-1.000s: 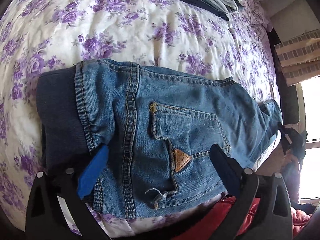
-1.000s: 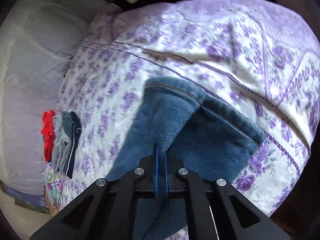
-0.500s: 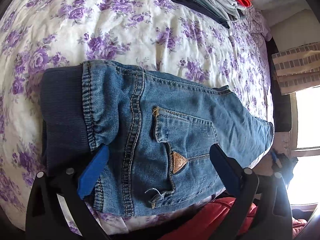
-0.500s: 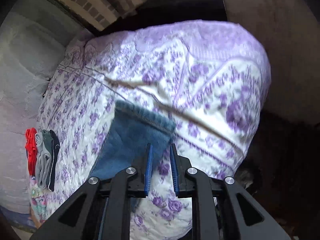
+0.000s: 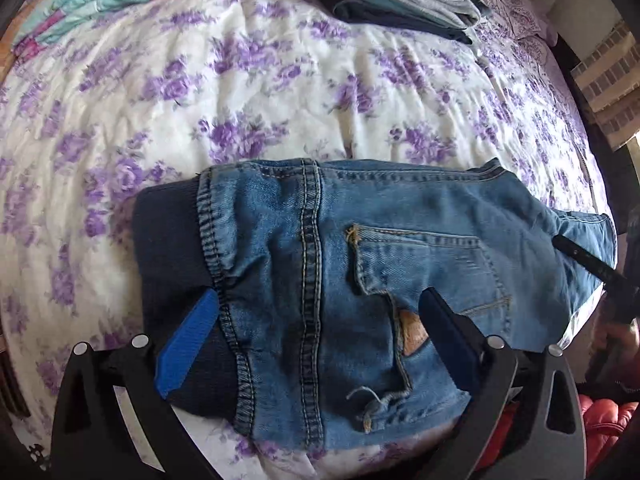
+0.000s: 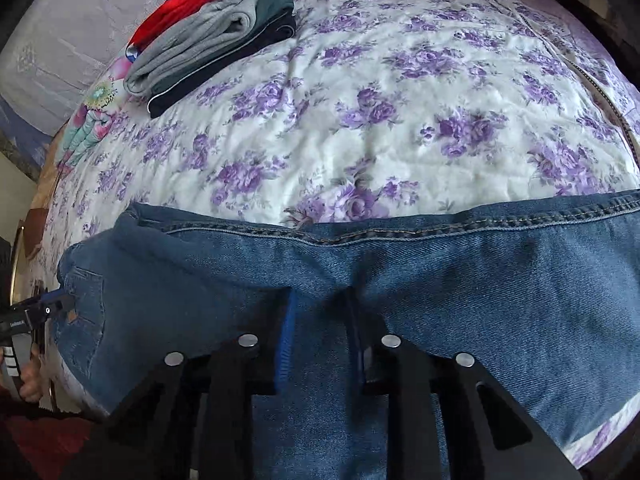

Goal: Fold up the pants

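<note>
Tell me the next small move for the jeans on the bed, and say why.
Probably bring the right tool down and close it on the denim beneath it. The jeans lie folded lengthwise across the floral bedspread, and both tools hang open over them, the left tool above the waistband and pocket, holding nothing yet.

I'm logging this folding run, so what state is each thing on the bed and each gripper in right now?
jeans: folded, lying flat on the bed, back pocket up.
left gripper: open wide, over the waist end, holding nothing.
right gripper: open, over the leg end, holding nothing.
pile of clothes: folded and stacked at the far side.
floral bedspread: spread out, slightly wrinkled.
</note>
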{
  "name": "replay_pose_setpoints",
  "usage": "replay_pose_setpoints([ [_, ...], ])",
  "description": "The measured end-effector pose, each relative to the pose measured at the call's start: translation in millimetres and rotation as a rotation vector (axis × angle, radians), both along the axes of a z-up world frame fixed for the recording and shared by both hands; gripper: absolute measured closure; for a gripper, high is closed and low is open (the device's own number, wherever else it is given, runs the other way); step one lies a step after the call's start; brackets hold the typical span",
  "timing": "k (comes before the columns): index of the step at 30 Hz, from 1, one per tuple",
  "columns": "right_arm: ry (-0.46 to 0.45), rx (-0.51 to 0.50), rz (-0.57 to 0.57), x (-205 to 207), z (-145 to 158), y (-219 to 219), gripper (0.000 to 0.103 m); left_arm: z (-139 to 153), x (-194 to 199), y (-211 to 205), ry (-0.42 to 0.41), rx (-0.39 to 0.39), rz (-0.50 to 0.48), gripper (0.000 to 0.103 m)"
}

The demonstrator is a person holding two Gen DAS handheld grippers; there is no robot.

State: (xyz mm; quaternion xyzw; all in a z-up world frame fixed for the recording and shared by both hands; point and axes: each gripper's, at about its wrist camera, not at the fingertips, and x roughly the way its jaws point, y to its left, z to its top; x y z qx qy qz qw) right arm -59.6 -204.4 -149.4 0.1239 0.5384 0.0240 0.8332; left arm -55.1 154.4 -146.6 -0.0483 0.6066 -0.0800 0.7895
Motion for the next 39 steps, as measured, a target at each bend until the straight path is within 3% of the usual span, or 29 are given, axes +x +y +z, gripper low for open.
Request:
replay_pose_setpoints([
  [3,-0.117,0.155,0.107,13.3,35.1,21.7,0.077,18.5,-11.1,8.5,-0.073,-0.011,0.033,0.005],
  [5,-0.069,0.262,0.195,43.2,32.9,49.8,0.077,18.0,-8.2,19.9,-0.062,-0.025,0.082,0.005],
  [7,-0.010,0.305,0.249,68.9,21.7,77.7,0.077,9.0,-4.9,34.2,-0.015,-0.066,0.136,0.005],
  [9,0.030,0.284,0.319,86.7,11.8,104.4,0.077,6.9,-6.7,44.4,-0.013,-0.104,0.168,0.005],
  [11,0.084,0.211,0.389,89.0,2.0,128.6,0.075,8.3,-13.0,43.2,-0.019,-0.089,0.157,0.005],
  [13,0.112,0.134,0.427,86.7,-8.5,145.4,0.078,3.8,-15.7,40.6,-0.023,-0.044,0.138,0.005],
  [16,0.055,0.067,0.444,81.9,-0.9,154.2,0.087,-5.8,-14.9,29.5,-0.027,0.061,0.096,0.005],
  [19,0.057,0.021,0.458,96.6,-13.0,159.3,0.088,-9.7,-14.2,21.8,-0.043,0.125,0.069,0.005],
  [21,0.072,0.046,0.442,104.2,-24.1,149.6,0.087,-11.9,-12.5,25.8,-0.051,0.143,0.080,0.004],
  [23,0.054,0.075,0.413,99.6,-12.5,144.0,0.087,-14.0,-10.5,31.0,-0.032,0.121,0.096,0.004],
  [27,-0.127,-0.045,0.473,68.2,34.7,152.2,0.084,-3.1,-13.6,45.1,-0.013,0.072,0.150,0.004],
  [29,-0.104,-0.064,0.522,54.4,34.5,159.4,0.082,9.1,-18.6,53.7,-0.044,0.038,0.183,0.004],
  [31,-0.022,-0.055,0.531,50.5,11.5,164.2,0.083,8.6,-18.4,59.8,-0.043,0.050,0.205,0.004],
  [33,0.044,-0.063,0.504,57.5,-20.9,166.6,0.086,-15.9,-11.2,66.2,0.040,0.066,0.225,0.004],
  [34,0.025,-0.033,0.477,59.3,-24.1,163.8,0.087,-25.4,-9.5,69.4,0.059,0.055,0.231,0.004],
  [36,0.031,-0.017,0.455,59.3,-13.9,162.8,0.087,-24.9,-9.2,67.8,0.031,0.077,0.227,0.004],
  [38,-0.056,-0.036,0.471,49.7,13.2,160.1,0.082,-18.3,-7.9,63.7,0.039,0.107,0.205,0.004],
  [39,-0.099,-0.048,0.483,43.2,24.2,156.7,0.070,-12.1,-9.0,64.7,0.017,0.092,0.211,0.005],
])
